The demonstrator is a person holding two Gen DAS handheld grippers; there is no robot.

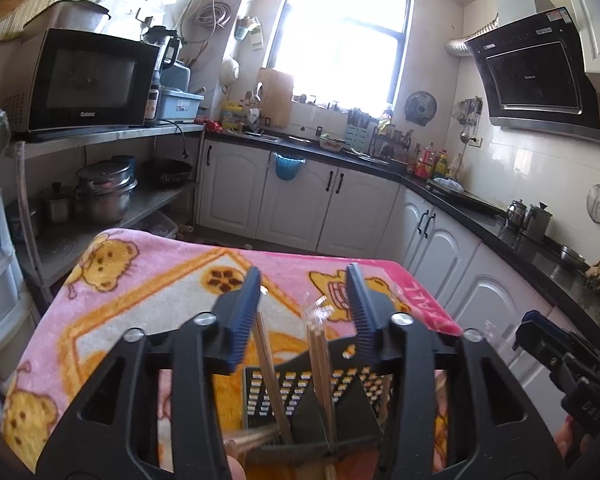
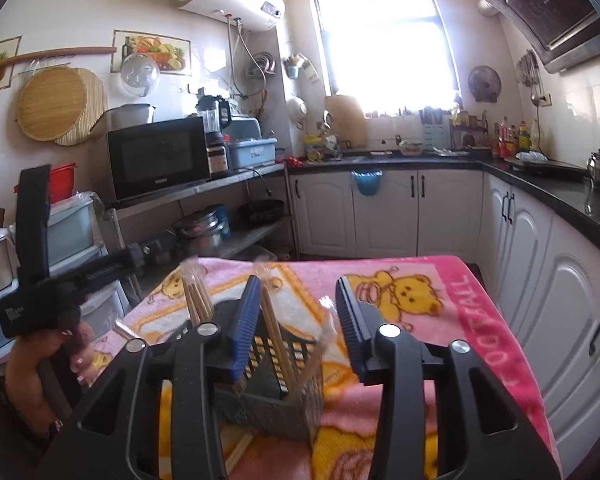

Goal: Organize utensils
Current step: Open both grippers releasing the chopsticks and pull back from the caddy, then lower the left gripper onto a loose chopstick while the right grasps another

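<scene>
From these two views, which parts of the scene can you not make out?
- Basket base: left wrist view, hidden by the left gripper.
- Chopsticks lower ends: right wrist view, hidden inside the basket.
- Right gripper in the left wrist view: partly cut off by the edge.
- Loose stick on the blanket: hidden by the right gripper.
</scene>
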